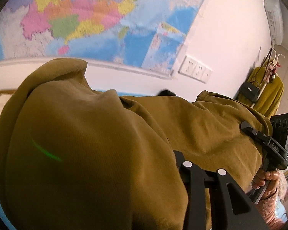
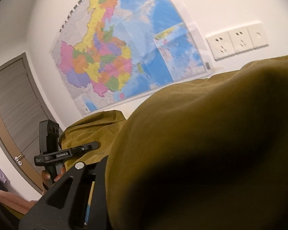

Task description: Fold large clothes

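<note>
A large mustard-brown corduroy garment (image 1: 105, 134) is held up in the air and fills the lower part of both views. In the left wrist view it drapes over my left gripper's fingers (image 1: 188, 164) and hides their tips. The right wrist view shows my left gripper (image 2: 90, 146) clamped on a cloth edge. My right gripper (image 1: 247, 128) pinches the garment's far right edge, with a hand (image 1: 266, 178) on its handle. In the right wrist view the garment (image 2: 201, 134) covers the right gripper's fingers (image 2: 78, 166), so their tips are out of sight.
A coloured wall map (image 2: 115, 57) hangs straight ahead, with a row of white sockets (image 2: 238, 40) to its right. A coat stand (image 1: 266, 92) with a yellow garment and a black bag stands at the right. A grey door (image 2: 15, 99) is at the left.
</note>
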A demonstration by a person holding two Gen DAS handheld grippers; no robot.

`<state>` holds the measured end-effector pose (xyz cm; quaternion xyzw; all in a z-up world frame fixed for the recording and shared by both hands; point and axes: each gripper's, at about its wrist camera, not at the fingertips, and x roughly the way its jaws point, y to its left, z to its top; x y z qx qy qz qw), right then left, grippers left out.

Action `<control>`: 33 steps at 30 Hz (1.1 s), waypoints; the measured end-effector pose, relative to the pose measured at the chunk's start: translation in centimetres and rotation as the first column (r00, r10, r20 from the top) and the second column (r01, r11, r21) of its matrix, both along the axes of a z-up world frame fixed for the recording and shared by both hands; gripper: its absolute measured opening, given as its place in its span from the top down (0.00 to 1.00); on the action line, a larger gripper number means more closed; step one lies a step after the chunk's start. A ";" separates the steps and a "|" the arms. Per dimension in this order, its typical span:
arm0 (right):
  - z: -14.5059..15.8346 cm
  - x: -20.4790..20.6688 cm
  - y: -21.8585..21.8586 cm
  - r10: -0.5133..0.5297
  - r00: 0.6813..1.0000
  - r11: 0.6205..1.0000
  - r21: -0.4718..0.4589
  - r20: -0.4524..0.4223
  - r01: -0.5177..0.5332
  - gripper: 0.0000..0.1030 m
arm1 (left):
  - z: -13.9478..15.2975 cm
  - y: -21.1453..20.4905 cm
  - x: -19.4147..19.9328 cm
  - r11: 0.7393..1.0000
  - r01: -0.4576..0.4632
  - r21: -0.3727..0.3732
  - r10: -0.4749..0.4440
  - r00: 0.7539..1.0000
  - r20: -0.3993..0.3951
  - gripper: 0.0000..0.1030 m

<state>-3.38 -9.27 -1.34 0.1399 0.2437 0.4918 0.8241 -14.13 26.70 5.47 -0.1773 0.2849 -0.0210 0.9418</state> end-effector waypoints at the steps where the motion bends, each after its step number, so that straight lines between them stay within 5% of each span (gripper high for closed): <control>1: 0.3 0.3 0.5 0.012 1.000 1.000 0.011 0.006 -0.012 0.81 | 0.4 0.3 -0.1 1.000 -0.011 0.005 0.011 1.000 0.010 0.67; 16: 1.9 2.8 9.7 0.171 0.983 0.984 0.039 0.071 -0.174 0.81 | 4.3 8.1 -2.3 0.975 -0.211 0.074 0.204 0.975 0.086 0.67; 33: 3.1 4.6 26.5 0.342 0.935 0.935 0.068 0.093 -0.348 0.81 | 6.7 21.8 -3.9 0.852 -0.483 0.201 0.475 0.876 0.088 0.70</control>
